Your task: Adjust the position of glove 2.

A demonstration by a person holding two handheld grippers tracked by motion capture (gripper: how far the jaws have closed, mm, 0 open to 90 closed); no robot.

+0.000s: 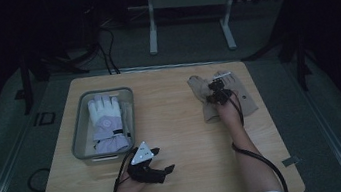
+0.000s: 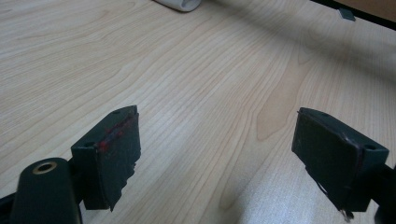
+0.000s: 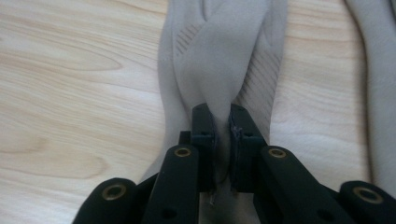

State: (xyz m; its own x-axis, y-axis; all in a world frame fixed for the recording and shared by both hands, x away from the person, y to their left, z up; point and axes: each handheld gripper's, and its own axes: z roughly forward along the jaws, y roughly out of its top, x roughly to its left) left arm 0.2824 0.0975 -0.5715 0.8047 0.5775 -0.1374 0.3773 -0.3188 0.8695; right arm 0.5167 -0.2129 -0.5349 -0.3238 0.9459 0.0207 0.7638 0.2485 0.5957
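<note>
Beige fabric gloves (image 1: 221,96) lie as a pair on the far right part of the pale wooden worktop (image 1: 177,125), fingers pointing away from the person and cuffs toward the near edge, so their long axis runs near to far. Well apart on the worktop's left side stands a clear rectangular plastic bin (image 1: 80,121), and inside it lies a white and lilac padded winter glove (image 1: 106,122), fingers also pointing to the far side. Bare wood separates the bin from the beige pair, with nothing between them. The left hand-held gripper (image 1: 161,170) rests low over the near part of the worktop, just in front of the bin; in the left gripper view its jaws stand wide apart with only wood grain between them. The right hand-held gripper (image 3: 223,135) sits on the beige gloves, jaws closed together on a raised fold of the left glove's fabric, which rises pinched between the black pads (image 3: 205,135).
</note>
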